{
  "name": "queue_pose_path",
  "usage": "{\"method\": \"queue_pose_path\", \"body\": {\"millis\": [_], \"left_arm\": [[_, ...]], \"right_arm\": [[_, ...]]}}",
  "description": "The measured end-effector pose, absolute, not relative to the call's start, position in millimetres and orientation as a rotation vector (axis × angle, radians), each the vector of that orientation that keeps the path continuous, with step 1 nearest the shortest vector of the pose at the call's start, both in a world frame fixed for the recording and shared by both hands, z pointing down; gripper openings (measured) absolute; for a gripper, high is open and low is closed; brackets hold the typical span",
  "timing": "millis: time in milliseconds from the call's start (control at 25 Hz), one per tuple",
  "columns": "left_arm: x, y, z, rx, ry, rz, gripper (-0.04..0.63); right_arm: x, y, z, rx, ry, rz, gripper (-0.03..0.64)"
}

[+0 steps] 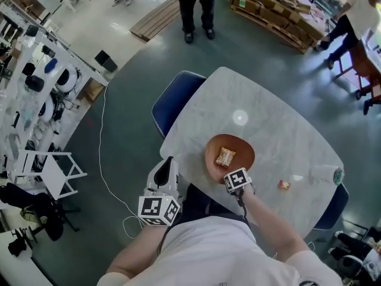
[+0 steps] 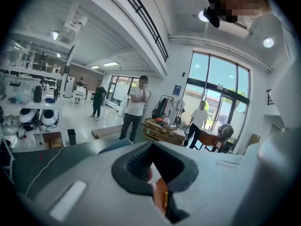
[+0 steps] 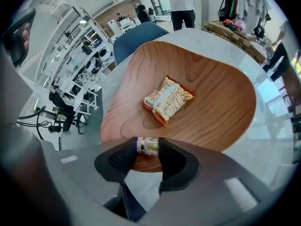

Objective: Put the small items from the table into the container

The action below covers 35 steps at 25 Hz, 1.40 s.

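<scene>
One sweet (image 3: 148, 145), pinched in the right gripper (image 3: 147, 148), hangs over the near rim of the bowl (image 3: 221, 102), so releasing here could bounce it onto the table (image 1: 268, 118).

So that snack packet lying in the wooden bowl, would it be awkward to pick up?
Probably light and floppy: the snack packet looks like a puffy sealed pouch, so it should give when squeezed. Its glossy wrapper may be slippery, and the curved floor of the wooden bowl might let it slide.
</scene>
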<state>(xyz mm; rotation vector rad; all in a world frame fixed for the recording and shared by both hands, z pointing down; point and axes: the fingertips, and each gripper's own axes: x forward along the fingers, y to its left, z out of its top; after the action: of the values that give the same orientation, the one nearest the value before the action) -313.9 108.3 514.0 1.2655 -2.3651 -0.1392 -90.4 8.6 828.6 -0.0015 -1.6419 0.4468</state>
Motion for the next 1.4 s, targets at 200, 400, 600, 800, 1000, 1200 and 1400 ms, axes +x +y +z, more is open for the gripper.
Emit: {"method": "queue_pose_path", "body": {"millis": [200, 400, 600, 800, 1000, 1200, 1400], "left_arm": [[-319, 106, 514, 1.277, -2.359, -0.143, 0.005], [-314, 96, 513, 1.321, -2.337, -0.132, 0.005], [-306, 67, 502, 1.437, -2.306, -0.12, 0.005], [-287, 23, 486, 1.604, -2.255, -0.11, 0.005], [-251, -35, 469, 1.806, -2.16, -0.121, 0.005], [-198, -82, 449, 1.983, -2.044, -0.134, 0.005], [-146, -106, 431, 2.115, -1.935, -0.138, 0.005]], "right_arm": [[-93, 11, 829, -0.01, -1.638, 0.448, 0.191], [-103, 0, 806, 0.036, -1.756, 0.454, 0.212], [-138, -35, 729, 0.171, -2.119, 0.388, 0.209], [-151, -74, 624, 0.369, -2.439, 0.354, 0.199], [-122, -113, 531, 0.633, -2.647, 0.259, 0.17], [-60, -139, 475, 0.897, -2.722, 0.274, 0.147], [5, -147, 451, 1.103, -2.697, 0.285, 0.141]]}}
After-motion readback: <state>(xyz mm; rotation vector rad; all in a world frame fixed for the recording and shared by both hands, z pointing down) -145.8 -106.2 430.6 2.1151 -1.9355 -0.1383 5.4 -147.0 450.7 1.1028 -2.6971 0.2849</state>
